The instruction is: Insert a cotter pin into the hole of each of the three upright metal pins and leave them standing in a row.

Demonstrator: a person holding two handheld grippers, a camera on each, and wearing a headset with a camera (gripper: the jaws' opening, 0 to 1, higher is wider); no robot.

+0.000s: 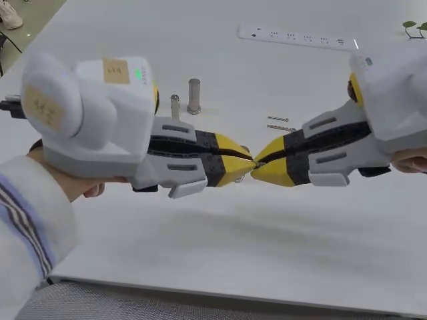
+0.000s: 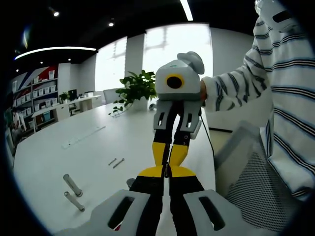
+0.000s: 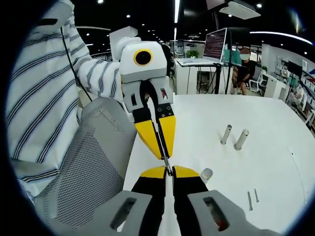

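A cotter pin (image 3: 169, 166) is caught between the left tool (image 1: 247, 167) and the right tool (image 1: 260, 161), both clamped on it, tip to tip above the white tabletop (image 1: 200, 227). One metal pin (image 3: 206, 173) stands just beside the tips. Two upright metal pins (image 1: 193, 97) stand farther back, near two loose cotter pins (image 1: 280, 124).

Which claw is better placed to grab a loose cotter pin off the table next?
Right, probably: the cotter pins lie just beyond the right claw, on its side; the left claw sits nearer the upright pins.
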